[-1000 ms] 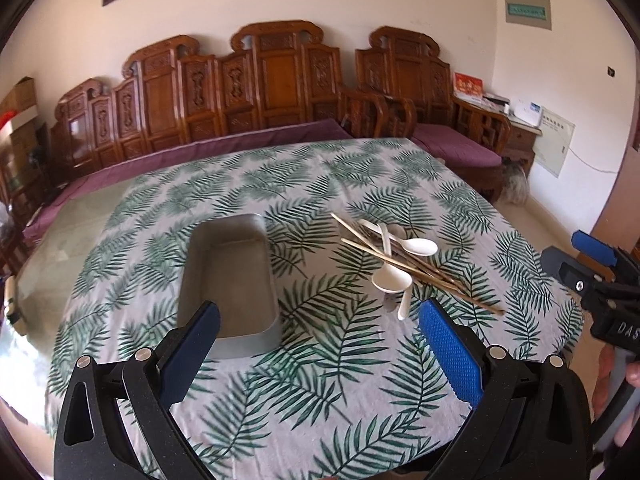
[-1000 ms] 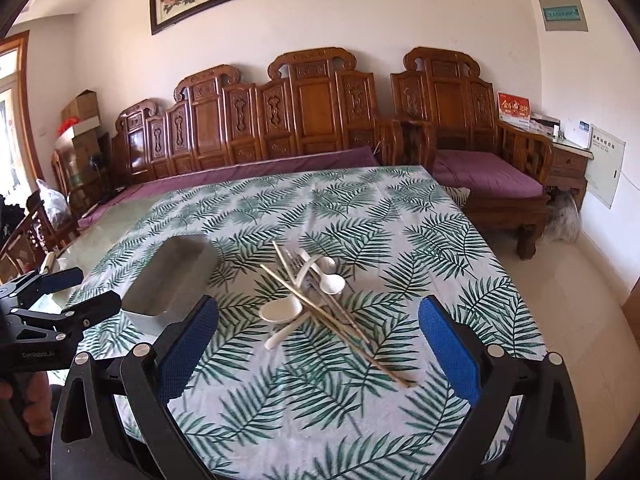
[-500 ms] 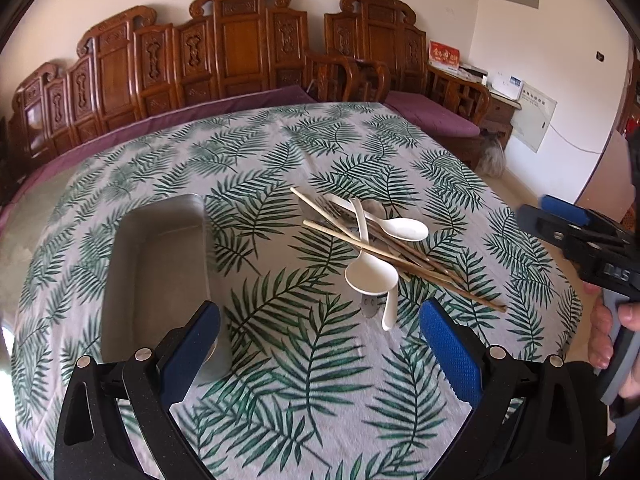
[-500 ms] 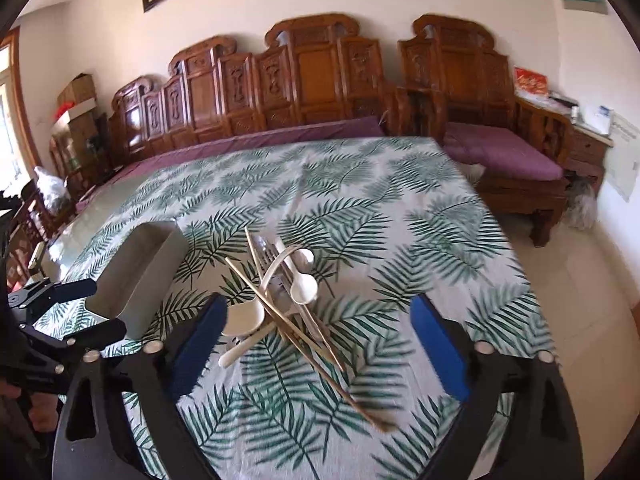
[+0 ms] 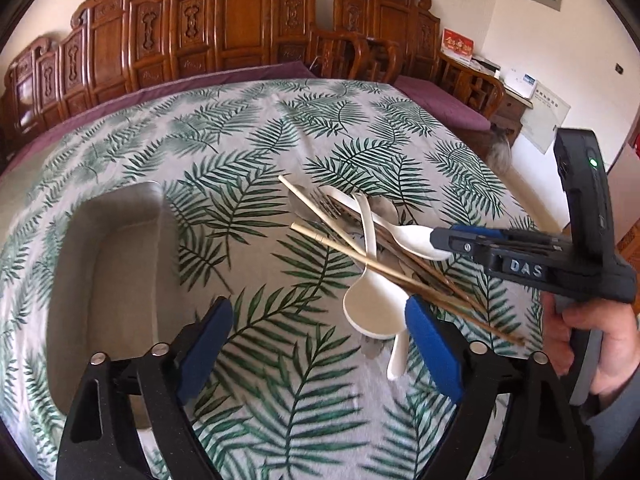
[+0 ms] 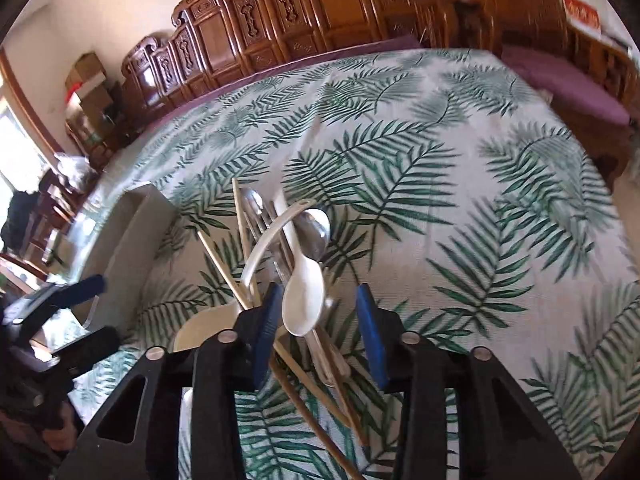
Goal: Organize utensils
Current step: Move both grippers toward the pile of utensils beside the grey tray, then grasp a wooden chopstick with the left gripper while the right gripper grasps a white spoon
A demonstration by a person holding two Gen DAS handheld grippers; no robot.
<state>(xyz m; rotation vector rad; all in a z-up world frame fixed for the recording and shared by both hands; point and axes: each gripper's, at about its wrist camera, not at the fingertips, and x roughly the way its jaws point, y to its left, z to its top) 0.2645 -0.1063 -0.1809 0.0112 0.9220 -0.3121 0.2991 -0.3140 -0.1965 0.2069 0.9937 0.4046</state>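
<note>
Two grippers were over the counter point(image 5: 280, 128), which was covered by a leaf-print cloth. The utensils lay in one crossed pile near the middle: chopsticks point(image 5: 320, 216), two white spoons, a metal fork point(image 5: 326, 204) and a metal spoon point(image 6: 314, 232). A grey tray point(image 5: 116, 280) stood on the cloth well to the left of the pile, with nothing visible inside it.

My left gripper point(image 5: 320, 344) hung low between tray and pile. Its jaws had just been closing slightly but stood wide apart, with only cloth between them. Its right pad sat just beside the bowl of the near spoon point(image 5: 372, 308); I could not tell whether they touched.

My right gripper point(image 6: 318, 320) was directly over the pile. Its jaws had just been closing and stood partly apart. The bowl of the far spoon point(image 6: 304, 292) lay between the pads, nearer the left one, with a clear gap to the right pad. The pads were not pressing on it. In the left wrist view, the same gripper's tips reached that spoon's bowl point(image 5: 416, 240) from the right, and my hand point(image 5: 592, 344) gripped the handle.

A carved wooden bench point(image 5: 224, 40) with a purple cushion stood behind the counter.
</note>
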